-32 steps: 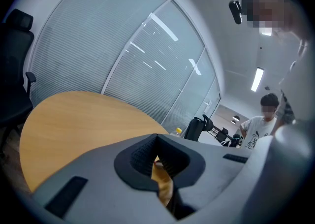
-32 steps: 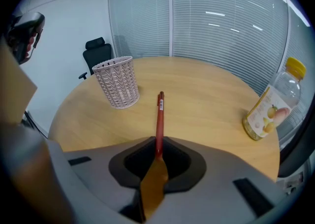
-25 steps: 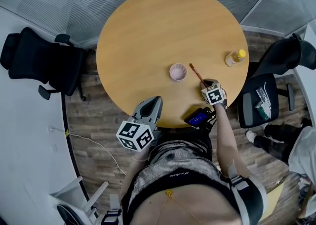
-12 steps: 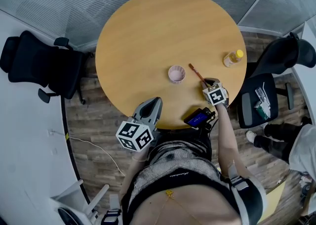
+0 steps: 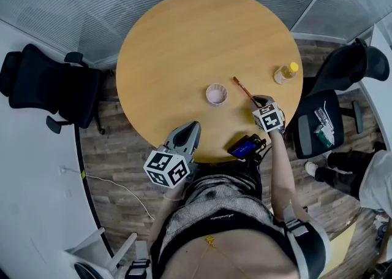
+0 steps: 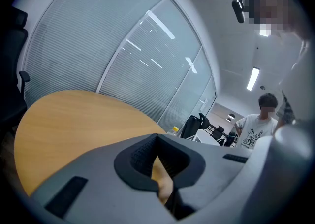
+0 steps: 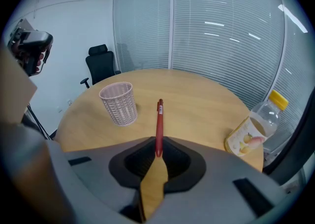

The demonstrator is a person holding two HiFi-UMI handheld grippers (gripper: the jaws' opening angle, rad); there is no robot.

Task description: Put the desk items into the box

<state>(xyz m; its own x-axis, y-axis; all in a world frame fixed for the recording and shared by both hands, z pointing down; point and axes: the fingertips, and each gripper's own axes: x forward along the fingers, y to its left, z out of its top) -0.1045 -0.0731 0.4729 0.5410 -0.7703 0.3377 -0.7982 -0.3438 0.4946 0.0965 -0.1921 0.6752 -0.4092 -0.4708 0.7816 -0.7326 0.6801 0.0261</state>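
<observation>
Plainly the work sits at the lower right of the round wooden bench (image 5: 184, 45), where the right tongs (image 5: 259, 102) have their jaws closed on the near end of a red pen (image 5: 242, 89). In the right gripper view the pen runs straight up the frame from the notch between the jaws, and only a thin slit of bench wood shows below it. I cannot tell whether its far end rests on the wood or hangs just above it. In the head view that far end points to the upper left and stops near a pink mesh cup (image 5: 216, 94), apart from it. The cup stands upright a little below the middle of the bench, left of the pen. A clear bottle with a yellow cap (image 5: 285, 73) stands upright at the bench's right edge, well apart from the cup. The left tongs (image 5: 190, 127) sit at the lower centre of the head view, tips at the near rim of the bench. Their jaws are drawn nearly together, with only a narrow sliver between them, and they grip nothing. The left gripper view looks across bare wood toward blind-covered glass walls. A dark device with a blue screen (image 5: 246, 146) shows at the near rim, just below the right tongs. Black office chairs stand off the bench — one at the left (image 5: 55, 84), another at the right (image 5: 361, 66).
</observation>
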